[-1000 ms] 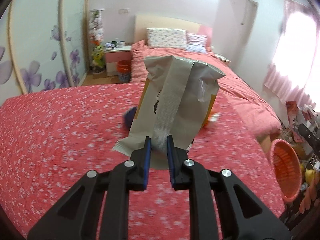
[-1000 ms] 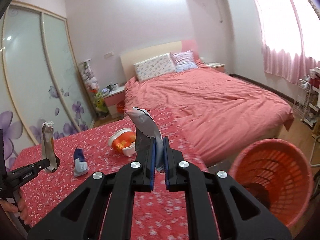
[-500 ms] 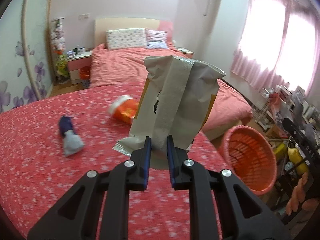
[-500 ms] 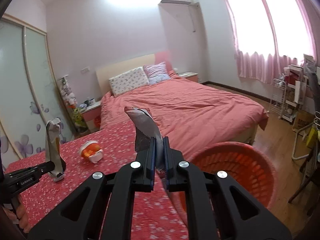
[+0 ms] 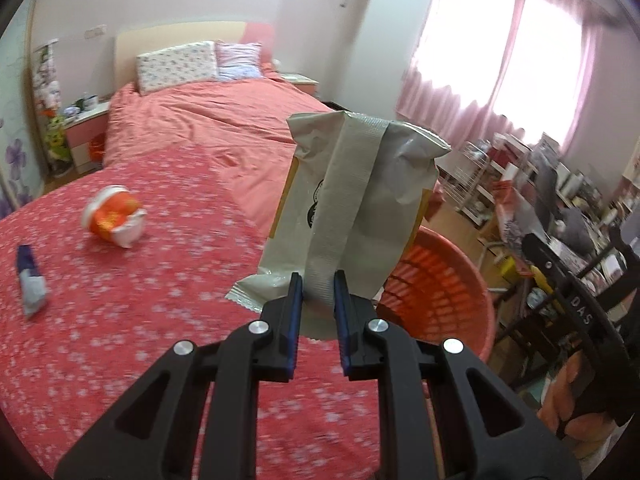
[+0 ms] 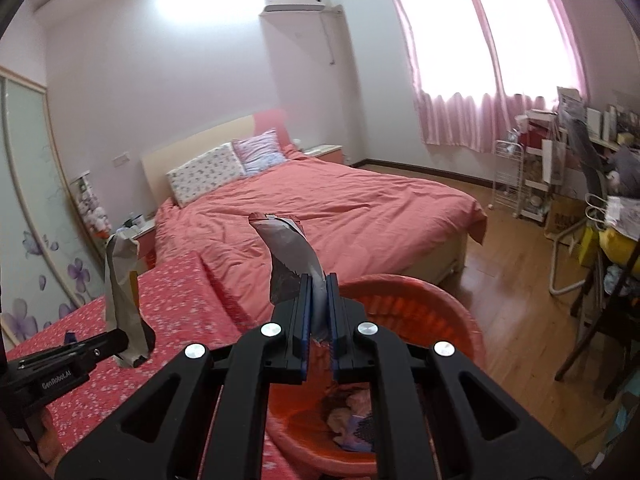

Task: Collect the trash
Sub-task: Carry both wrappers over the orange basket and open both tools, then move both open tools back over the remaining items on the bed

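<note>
In my left hand, my left gripper (image 5: pixel 316 312) is clamped on the bottom edge of a grey foil snack bag with a yellow side stripe and a strip of grey tape up its middle (image 5: pixel 360 200); the bag stands upright between the blue-lined fingers (image 5: pixel 295 312). Past it, to the right and lower, sits the round orange plastic basket with slotted walls (image 5: pixel 444 292), on the floor just beside the bed. On the red bedspread with small white flowers (image 5: pixel 120 320) lie two more pieces of trash, well apart from my grippers: a crumpled orange-and-white wrapper (image 5: pixel 114 216) and, nearer the left edge, a small blue-and-white packet (image 5: pixel 30 280). In my right hand, my right gripper (image 6: pixel 318 320) is closed tight on a thin, curled silver wrapper with a dark red torn edge (image 6: pixel 292 256), which sticks up and bends to the left above the fingertips. The right gripper hangs over the near rim of the orange basket (image 6: pixel 400 308), and some crumpled wrappers (image 6: pixel 356 412) already lie at its bottom. From this side I also see my left gripper (image 6: pixel 138 344) at the lower left, over the flowered bedspread (image 6: pixel 180 312), with the grey bag (image 6: pixel 120 280) standing up from it. Behind it lies a second bed with a plain coral cover (image 6: pixel 320 208) and two pillows (image 6: pixel 224 168).
</note>
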`<act>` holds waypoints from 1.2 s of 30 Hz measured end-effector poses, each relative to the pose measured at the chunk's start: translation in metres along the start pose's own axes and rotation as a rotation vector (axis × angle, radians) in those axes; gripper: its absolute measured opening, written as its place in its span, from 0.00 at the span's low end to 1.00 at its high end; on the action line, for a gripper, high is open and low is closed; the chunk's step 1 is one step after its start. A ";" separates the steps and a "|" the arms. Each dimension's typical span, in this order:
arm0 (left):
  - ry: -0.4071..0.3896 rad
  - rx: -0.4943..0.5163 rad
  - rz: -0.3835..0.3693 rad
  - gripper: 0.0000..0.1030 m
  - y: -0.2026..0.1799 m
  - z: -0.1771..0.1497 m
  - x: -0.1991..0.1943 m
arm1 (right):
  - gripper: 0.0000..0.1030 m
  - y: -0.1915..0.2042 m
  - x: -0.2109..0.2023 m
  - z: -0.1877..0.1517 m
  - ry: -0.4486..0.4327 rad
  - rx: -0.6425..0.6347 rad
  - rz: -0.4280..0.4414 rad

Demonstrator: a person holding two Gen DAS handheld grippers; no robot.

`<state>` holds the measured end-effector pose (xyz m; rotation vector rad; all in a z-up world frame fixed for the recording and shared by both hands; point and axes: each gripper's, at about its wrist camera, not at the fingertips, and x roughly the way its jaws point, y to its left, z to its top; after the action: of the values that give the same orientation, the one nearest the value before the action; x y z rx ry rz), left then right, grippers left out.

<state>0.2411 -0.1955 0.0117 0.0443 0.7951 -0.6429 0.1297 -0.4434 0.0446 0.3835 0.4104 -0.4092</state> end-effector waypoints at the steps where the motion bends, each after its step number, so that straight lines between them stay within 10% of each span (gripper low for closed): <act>1: 0.007 0.006 -0.008 0.16 -0.006 -0.001 0.004 | 0.07 -0.004 0.001 0.000 0.003 0.006 -0.004; 18: 0.145 0.079 -0.108 0.19 -0.077 -0.015 0.087 | 0.08 -0.049 0.025 -0.014 0.089 0.103 -0.038; 36: 0.179 0.055 -0.006 0.52 -0.042 -0.029 0.102 | 0.59 -0.054 0.029 -0.020 0.124 0.110 -0.065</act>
<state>0.2523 -0.2750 -0.0699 0.1518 0.9501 -0.6728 0.1231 -0.4896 -0.0003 0.5055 0.5235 -0.4746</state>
